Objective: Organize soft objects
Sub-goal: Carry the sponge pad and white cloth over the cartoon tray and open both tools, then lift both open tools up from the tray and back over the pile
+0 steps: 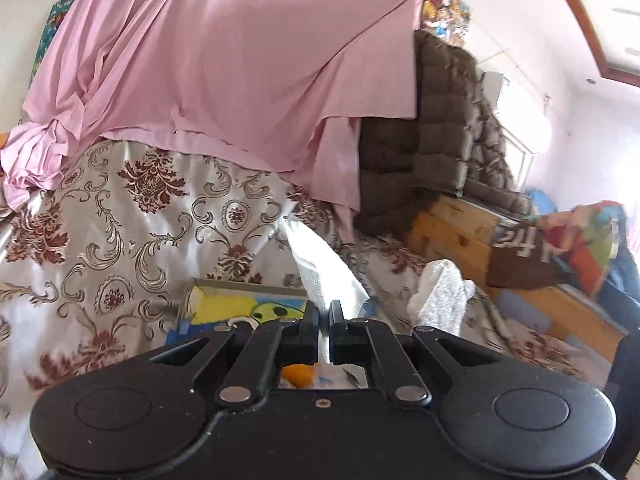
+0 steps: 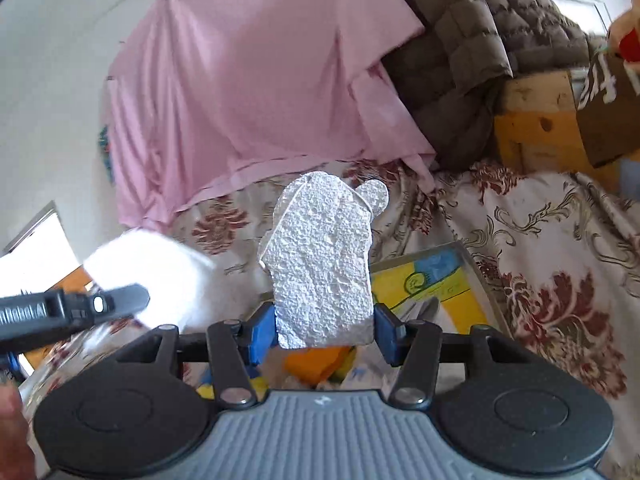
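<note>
My left gripper [image 1: 325,314] is shut on a thin white cloth [image 1: 320,268] that stands up from its black fingers [image 1: 310,320]. In the right wrist view this cloth [image 2: 160,272] is a bright blur beside the left gripper [image 2: 136,296] at the left edge. My right gripper [image 2: 325,332] is shut on a white foam piece [image 2: 320,264], rough and bubbly, gripped at its lower end between blue pads [image 2: 266,330] and pointing upward. The same foam piece [image 1: 444,296] shows to the right in the left wrist view. Both are lifted above the floral bedspread [image 1: 120,208].
A yellow and blue picture box [image 2: 432,280] lies on the bedspread below the grippers, with an orange thing [image 2: 316,364] under the right gripper. A pink sheet [image 1: 224,60] hangs behind. A brown quilt [image 1: 440,128] drapes over a wooden frame [image 1: 460,232]. A cardboard box [image 1: 520,256] stands at the right.
</note>
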Action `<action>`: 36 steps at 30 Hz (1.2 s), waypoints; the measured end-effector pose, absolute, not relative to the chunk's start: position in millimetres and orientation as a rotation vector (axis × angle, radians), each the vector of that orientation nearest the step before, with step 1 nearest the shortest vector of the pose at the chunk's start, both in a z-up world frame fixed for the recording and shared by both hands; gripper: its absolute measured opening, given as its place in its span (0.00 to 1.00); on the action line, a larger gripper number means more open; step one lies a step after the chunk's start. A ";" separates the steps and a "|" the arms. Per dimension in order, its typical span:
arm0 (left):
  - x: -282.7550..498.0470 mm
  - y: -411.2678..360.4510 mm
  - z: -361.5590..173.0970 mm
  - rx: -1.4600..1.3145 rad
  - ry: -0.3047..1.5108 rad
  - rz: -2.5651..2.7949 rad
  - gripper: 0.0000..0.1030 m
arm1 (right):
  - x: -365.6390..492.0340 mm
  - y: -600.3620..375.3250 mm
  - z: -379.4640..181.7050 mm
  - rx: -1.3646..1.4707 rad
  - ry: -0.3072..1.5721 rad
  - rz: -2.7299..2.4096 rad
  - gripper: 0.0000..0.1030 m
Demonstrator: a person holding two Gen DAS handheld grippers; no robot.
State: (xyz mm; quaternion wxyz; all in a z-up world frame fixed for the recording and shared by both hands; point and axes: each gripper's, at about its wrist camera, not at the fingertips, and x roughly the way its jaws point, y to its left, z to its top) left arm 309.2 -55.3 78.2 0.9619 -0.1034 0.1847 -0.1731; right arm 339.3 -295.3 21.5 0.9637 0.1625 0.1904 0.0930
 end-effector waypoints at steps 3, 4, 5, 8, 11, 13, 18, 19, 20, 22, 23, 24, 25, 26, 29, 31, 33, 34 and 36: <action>349.1 -55.3 62.3 -0.230 0.413 -0.328 0.03 | 374.4 -296.0 9.7 0.334 0.463 0.188 0.55; 361.3 -54.6 54.7 -0.251 0.439 -0.318 0.03 | 380.4 -296.7 4.8 0.330 0.489 0.186 0.55; 371.3 -52.6 45.7 -0.271 0.468 -0.308 0.03 | 388.9 -297.5 -1.6 0.329 0.514 0.177 0.55; 396.7 -48.9 23.4 -0.310 0.535 -0.286 0.03 | 404.3 -300.0 -17.8 0.358 0.572 0.155 0.55; 412.9 -44.4 3.5 -0.333 0.581 -0.271 0.03 | 413.8 -298.4 -27.9 0.371 0.614 0.144 0.55; 421.0 -41.7 -7.0 -0.351 0.611 -0.250 0.03 | 418.0 -297.4 -32.2 0.358 0.632 0.141 0.55; 432.9 -35.5 -26.2 -0.362 0.662 -0.201 0.03 | 424.3 -298.9 -37.1 0.364 0.662 0.137 0.57; 434.1 -35.5 -28.8 -0.361 0.671 -0.192 0.04 | 424.8 -298.6 -36.4 0.363 0.665 0.137 0.57; 435.5 -36.6 -31.0 -0.351 0.682 -0.179 0.04 | 424.4 -298.1 -36.3 0.359 0.668 0.136 0.57; 438.0 -39.7 -33.8 -0.326 0.699 -0.168 0.04 | 422.3 -297.1 -35.6 0.348 0.672 0.141 0.58; 438.4 -41.8 -34.5 -0.312 0.707 -0.165 0.04 | 422.5 -296.6 -35.2 0.344 0.673 0.143 0.59; 438.7 -44.1 -35.5 -0.295 0.714 -0.160 0.04 | 421.8 -296.3 -35.0 0.344 0.675 0.144 0.61; 439.0 -46.0 -36.2 -0.281 0.722 -0.155 0.04 | 420.7 -296.3 -34.9 0.343 0.675 0.144 0.62; 439.3 -48.1 -37.0 -0.267 0.733 -0.149 0.05 | 419.6 -296.1 -35.0 0.341 0.675 0.144 0.64; 438.5 -52.4 -38.7 -0.242 0.756 -0.135 0.08 | 416.4 -295.8 -33.3 0.335 0.682 0.133 0.67; 436.5 -52.2 -38.9 -0.248 0.765 -0.133 0.12 | 412.3 -295.0 -29.1 0.328 0.675 0.127 0.71; 433.8 -51.1 -37.4 -0.259 0.769 -0.133 0.17 | 406.0 -293.1 -21.5 0.307 0.659 0.124 0.75; 431.6 -50.4 -35.9 -0.260 0.766 -0.131 0.18 | 402.2 -292.3 -16.9 0.297 0.649 0.121 0.77; 426.4 -48.5 -31.1 -0.267 0.756 -0.129 0.22 | 394.6 -291.5 -7.1 0.289 0.625 0.126 0.81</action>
